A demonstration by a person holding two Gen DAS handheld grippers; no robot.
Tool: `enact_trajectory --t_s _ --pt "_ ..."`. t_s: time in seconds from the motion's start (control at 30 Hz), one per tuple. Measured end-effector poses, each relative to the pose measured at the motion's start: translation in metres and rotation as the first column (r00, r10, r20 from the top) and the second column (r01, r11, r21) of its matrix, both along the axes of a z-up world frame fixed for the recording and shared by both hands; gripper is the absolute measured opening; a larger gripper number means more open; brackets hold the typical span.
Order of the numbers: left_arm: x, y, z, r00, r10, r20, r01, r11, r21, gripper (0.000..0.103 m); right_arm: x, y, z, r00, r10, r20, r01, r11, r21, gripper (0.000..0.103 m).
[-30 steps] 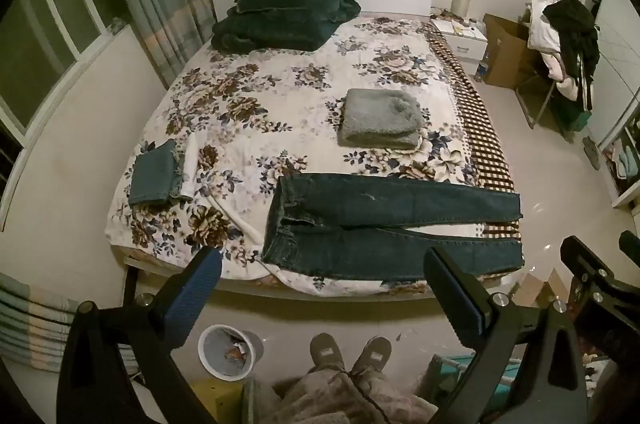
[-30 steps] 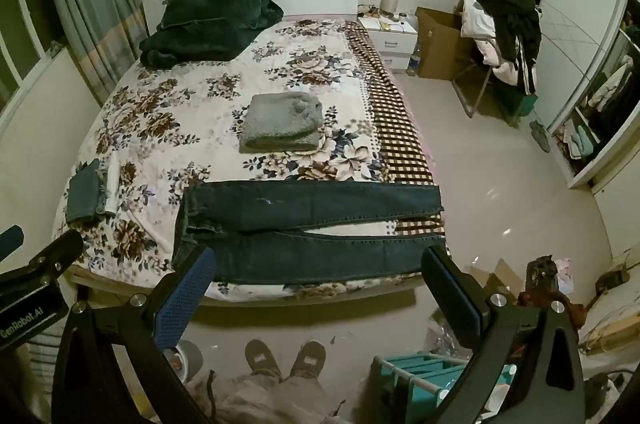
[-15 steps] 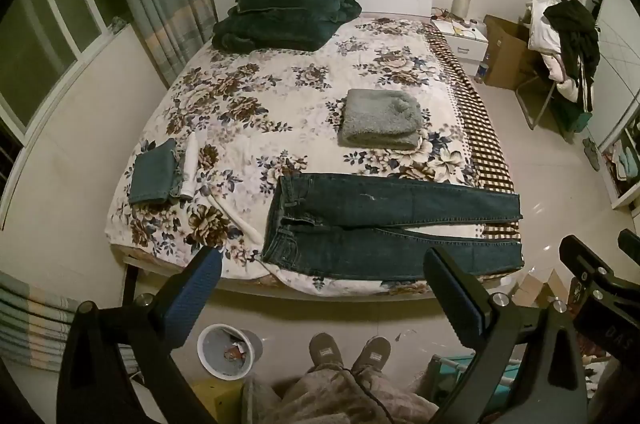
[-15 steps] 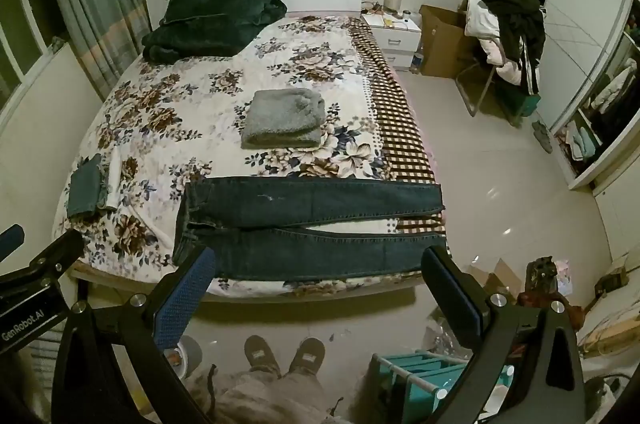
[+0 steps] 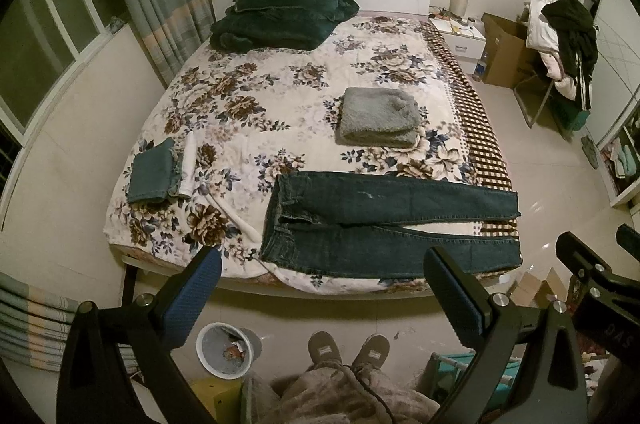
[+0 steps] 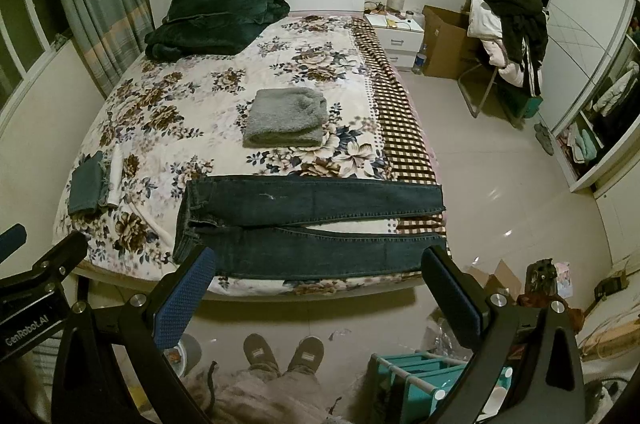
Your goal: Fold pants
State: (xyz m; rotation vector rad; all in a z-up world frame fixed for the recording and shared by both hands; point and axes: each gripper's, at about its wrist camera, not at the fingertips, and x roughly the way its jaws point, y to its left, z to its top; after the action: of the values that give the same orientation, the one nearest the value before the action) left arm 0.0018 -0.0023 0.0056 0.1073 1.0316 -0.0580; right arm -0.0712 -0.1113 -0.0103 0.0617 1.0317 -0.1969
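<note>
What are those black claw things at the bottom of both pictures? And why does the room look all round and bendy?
Those claws are two grabbing tools, one in each of a person's hands. Each tool carries a small wide-eyed camera, which bends the room like a fishbowl. One picture looks out from the left gripper, the other from the right gripper. Both are open and hold nothing. You can see the person's slippers below.

On the bed lie dark blue jeans, spread flat near the front edge and not yet folded. Behind them sits a folded grey towel. At the left lies a small folded blue cloth, and by the headboard a dark green blanket.
</note>
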Motion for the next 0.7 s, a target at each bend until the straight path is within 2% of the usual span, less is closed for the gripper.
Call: enact_trajectory --t_s 0.7 --pt "-0.001 -0.010 -0.004 1.000 -0.002 0.013 0.002 1.000 0.006 0.103 0.002 0.001 -0.001 1.000 0.002 -0.001 -0.002 1.000 0.003 0.103"
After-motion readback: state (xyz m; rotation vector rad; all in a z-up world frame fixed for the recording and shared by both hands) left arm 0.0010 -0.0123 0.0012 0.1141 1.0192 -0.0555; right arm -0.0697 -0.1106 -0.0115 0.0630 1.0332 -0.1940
